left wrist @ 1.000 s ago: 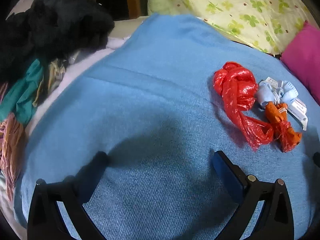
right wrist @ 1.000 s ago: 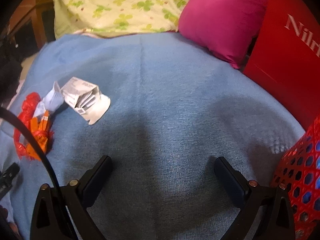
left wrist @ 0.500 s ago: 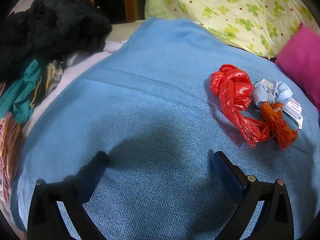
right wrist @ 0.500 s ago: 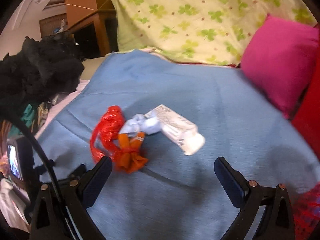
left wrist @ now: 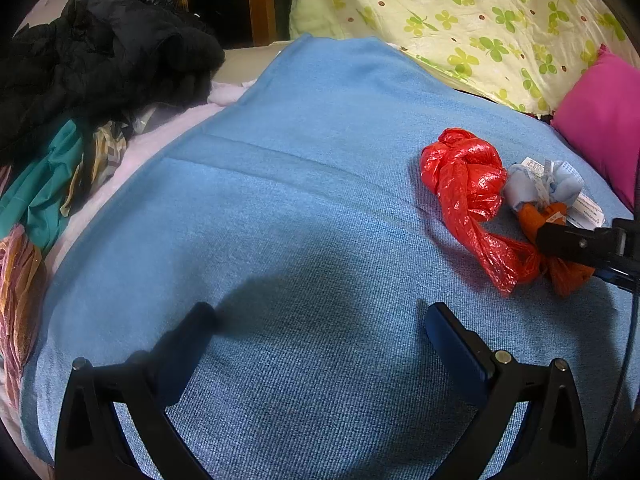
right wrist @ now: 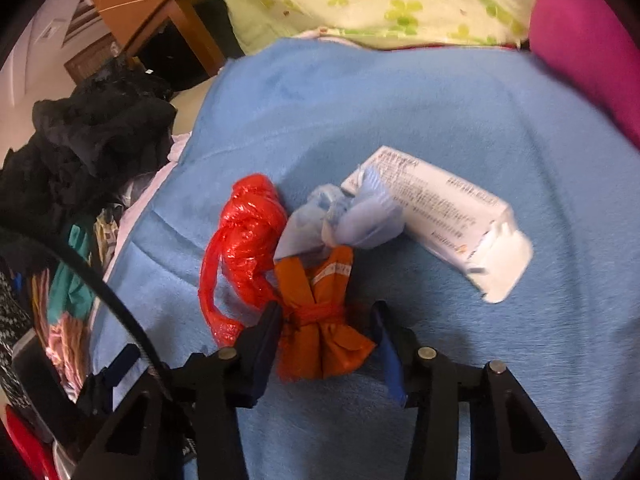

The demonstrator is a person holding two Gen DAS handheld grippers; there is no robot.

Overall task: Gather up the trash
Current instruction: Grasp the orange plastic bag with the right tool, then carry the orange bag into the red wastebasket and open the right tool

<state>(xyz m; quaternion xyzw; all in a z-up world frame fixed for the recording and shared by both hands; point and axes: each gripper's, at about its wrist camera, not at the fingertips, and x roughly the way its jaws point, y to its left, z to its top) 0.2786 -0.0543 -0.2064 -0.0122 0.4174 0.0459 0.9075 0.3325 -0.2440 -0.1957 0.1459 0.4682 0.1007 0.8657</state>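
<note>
Trash lies together on a blue blanket (left wrist: pixel 304 208): a knotted red plastic bag (left wrist: pixel 468 188) (right wrist: pixel 244 240), an orange tied bag (right wrist: pixel 320 320) (left wrist: pixel 560 268), a crumpled pale-blue wrapper (right wrist: pixel 352 220) (left wrist: pixel 540 184) and a white carton (right wrist: pixel 444 212). My right gripper (right wrist: pixel 326 324) straddles the orange bag, jaws partly closed with one finger on each side of its knot; I cannot tell if they grip it. It shows in the left wrist view as a black finger (left wrist: pixel 576 242) over the orange bag. My left gripper (left wrist: pixel 320 320) is open and empty over bare blanket, left of the trash.
A pile of black and coloured clothes (left wrist: pixel 92 72) lies off the blanket's left edge. A clover-print quilt (left wrist: pixel 460 12) and a pink pillow (left wrist: pixel 600 132) lie at the back right. A wooden bed frame (left wrist: pixel 256 4) stands behind.
My right gripper has swung left and dropped onto the trash; its jaws have narrowed around the orange bag. My left gripper has barely moved and stays open.
</note>
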